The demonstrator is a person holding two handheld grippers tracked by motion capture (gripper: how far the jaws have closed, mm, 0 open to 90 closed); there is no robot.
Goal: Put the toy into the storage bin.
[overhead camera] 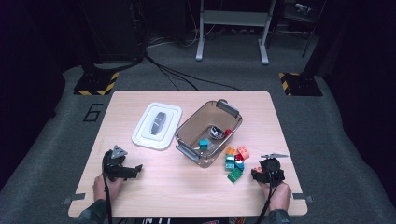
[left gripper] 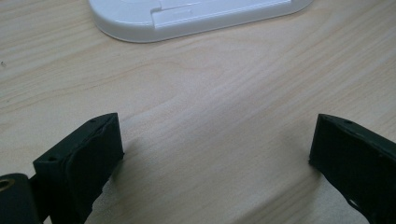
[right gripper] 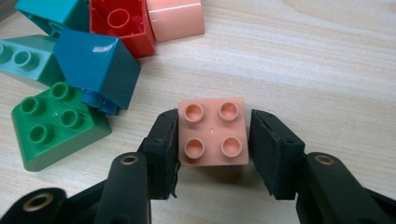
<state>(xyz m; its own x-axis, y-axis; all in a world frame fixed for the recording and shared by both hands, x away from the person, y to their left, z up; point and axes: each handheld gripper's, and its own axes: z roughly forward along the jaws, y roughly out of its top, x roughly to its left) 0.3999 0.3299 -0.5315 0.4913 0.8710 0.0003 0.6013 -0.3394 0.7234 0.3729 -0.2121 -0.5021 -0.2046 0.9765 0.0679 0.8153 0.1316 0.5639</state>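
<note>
The right gripper clamps a peach four-stud brick between its pads, studs up. The green brick lies at its nine o'clock. The left gripper gapes wide over bare table, gripping nothing.

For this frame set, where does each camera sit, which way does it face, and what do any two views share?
High view: above the person's side, facing forward and down on the wooden table, clear bin, white lid; forearms, both hands show.
Left gripper view: rides the left gripper, looking along its open fingers at bare table and the lid.
Right gripper view: rides the right gripper, fingers pressing a salmon brick beside the green brick.
Shared: high and left views both show the lid.
</note>
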